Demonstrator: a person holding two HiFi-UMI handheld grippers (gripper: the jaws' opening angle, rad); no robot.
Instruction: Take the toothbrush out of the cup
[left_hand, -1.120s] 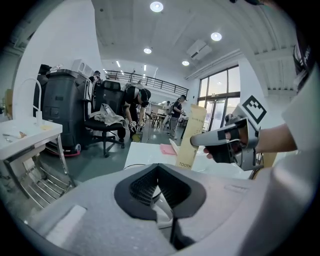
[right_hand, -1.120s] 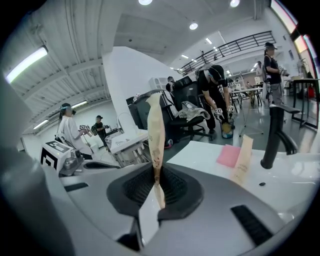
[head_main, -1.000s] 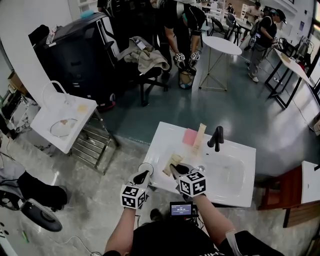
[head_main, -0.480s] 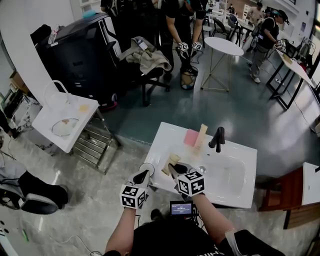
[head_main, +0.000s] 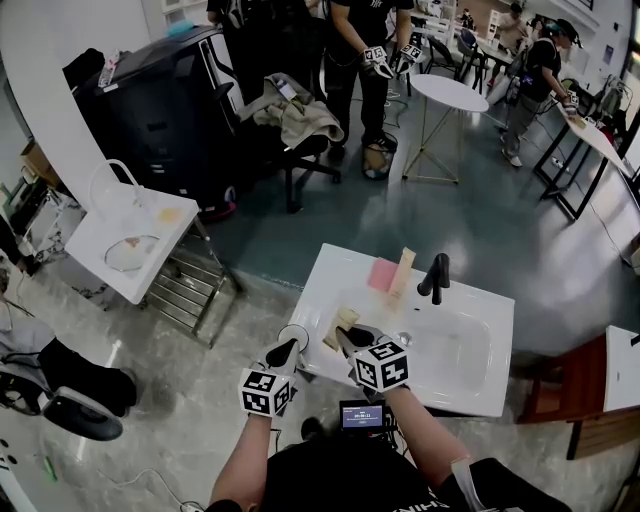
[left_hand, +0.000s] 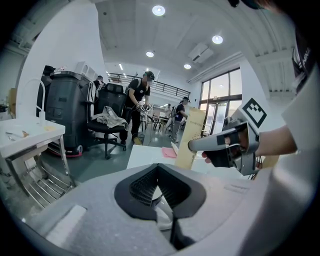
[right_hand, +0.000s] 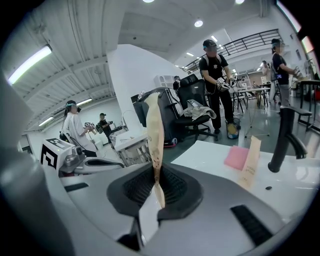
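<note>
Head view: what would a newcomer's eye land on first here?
Two grippers with marker cubes meet at the near left corner of the white washbasin: the right gripper pinches a tan toothbrush that stands up from its jaws, and the left gripper is shut on the white cup beside it. Behind them are a black tap and, left of it, a pink pad.

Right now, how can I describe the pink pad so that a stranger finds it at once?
Find the white sink top, then its black tap. Left of the tap a tall beige box stands, and the pink pad lies flat beside it, the only pink thing there.
</note>
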